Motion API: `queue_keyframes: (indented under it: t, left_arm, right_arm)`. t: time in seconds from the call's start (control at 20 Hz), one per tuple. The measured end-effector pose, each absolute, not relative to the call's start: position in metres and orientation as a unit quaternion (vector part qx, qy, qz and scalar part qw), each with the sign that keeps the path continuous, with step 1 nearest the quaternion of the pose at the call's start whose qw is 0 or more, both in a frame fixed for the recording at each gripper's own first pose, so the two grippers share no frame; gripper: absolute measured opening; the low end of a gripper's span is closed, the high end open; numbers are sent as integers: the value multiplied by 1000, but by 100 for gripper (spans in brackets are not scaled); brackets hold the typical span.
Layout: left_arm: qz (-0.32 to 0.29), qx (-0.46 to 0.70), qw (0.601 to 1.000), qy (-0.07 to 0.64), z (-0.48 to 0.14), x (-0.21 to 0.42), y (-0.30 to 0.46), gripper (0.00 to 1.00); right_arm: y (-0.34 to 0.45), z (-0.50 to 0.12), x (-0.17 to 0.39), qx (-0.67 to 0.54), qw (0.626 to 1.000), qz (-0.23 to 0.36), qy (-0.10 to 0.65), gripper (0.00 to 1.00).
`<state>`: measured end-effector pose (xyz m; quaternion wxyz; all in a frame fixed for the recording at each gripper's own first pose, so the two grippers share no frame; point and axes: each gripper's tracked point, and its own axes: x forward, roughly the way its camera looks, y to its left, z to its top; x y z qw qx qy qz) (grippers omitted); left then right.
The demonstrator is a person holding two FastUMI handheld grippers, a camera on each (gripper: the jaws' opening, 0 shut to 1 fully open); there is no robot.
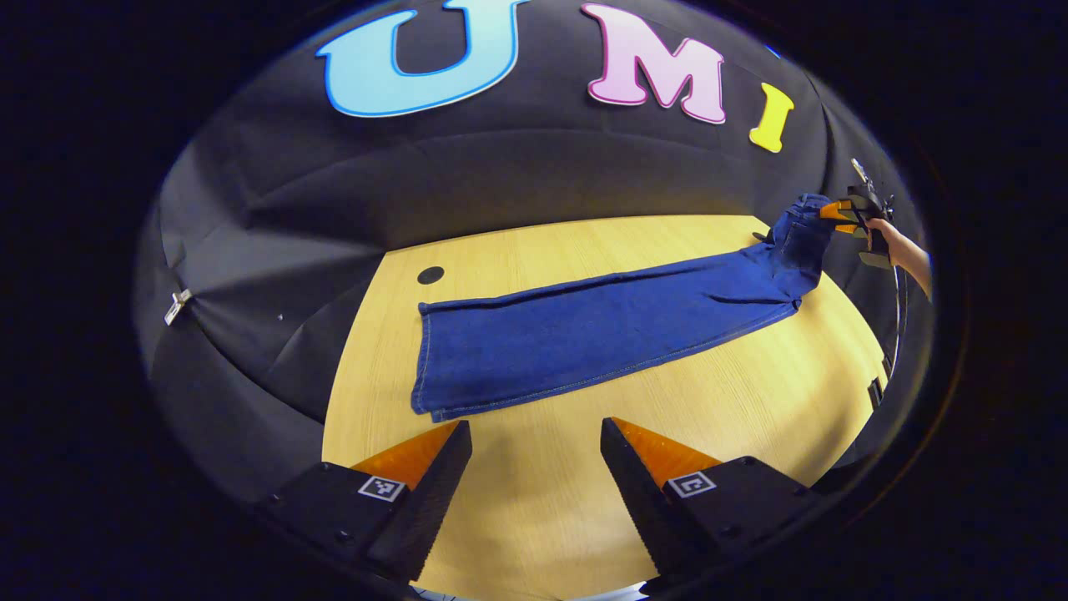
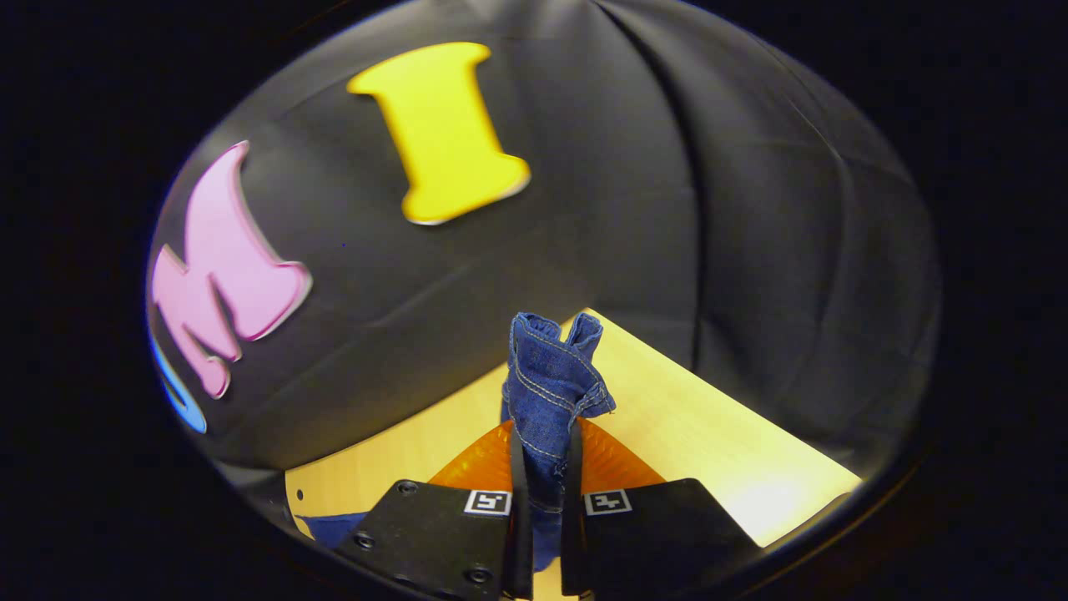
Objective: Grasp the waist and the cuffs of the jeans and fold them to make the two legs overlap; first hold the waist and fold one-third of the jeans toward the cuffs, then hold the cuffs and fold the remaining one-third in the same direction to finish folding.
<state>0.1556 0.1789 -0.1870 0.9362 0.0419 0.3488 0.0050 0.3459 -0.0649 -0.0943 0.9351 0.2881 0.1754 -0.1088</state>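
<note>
The jeans point(image 1: 601, 330) lie lengthwise across the desk point(image 1: 751, 401), cuffs near the left gripper point(image 1: 534, 467), which hovers with fingers spread; the right gripper point(image 2: 544, 484) pinches the lifted waist point(image 2: 546, 376).

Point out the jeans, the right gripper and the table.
jeans point(image 1: 584, 334), left gripper view, middle of the flat legs.
right gripper point(image 2: 546, 467), right gripper view, between its fingertips, clamped on denim.
table point(image 1: 751, 401), left gripper view, bare wood near the jeans.
</note>
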Motion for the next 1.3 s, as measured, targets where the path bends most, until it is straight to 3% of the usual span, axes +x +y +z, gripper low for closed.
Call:
queue_keyframes:
  t: [0.2,0.35,0.6,0.75,0.8,0.85,0.9,1.1,1.3]
  left_arm:
    - [14,39,938,344,-184,132,199,99]
    - [22,32,938,345,-187,116,205,99]
    - [27,-13,936,351,-192,89,194,99]
    - [32,-22,931,363,-200,78,192,99]
    - [34,-23,930,366,-201,77,191,99]
    - [35,-26,929,368,-203,78,190,99]
    - [35,-31,928,370,-205,80,189,98]
    - [40,-69,923,375,-212,102,183,96]
    - [52,-129,906,400,-220,136,186,96]
  right_arm:
    - [-19,-54,321,219,964,-26,148,17]
    - [7,-65,313,174,968,31,180,17]
    - [-15,-90,317,68,963,99,240,17]
    - [-42,-87,320,19,957,110,266,17]
    - [-52,-79,323,24,953,116,279,22]
    - [-42,-90,316,44,945,138,293,39]
    - [-36,-96,313,56,940,155,300,36]
    - [-10,-58,283,107,919,239,295,99]
    - [-46,0,261,99,921,282,251,99]
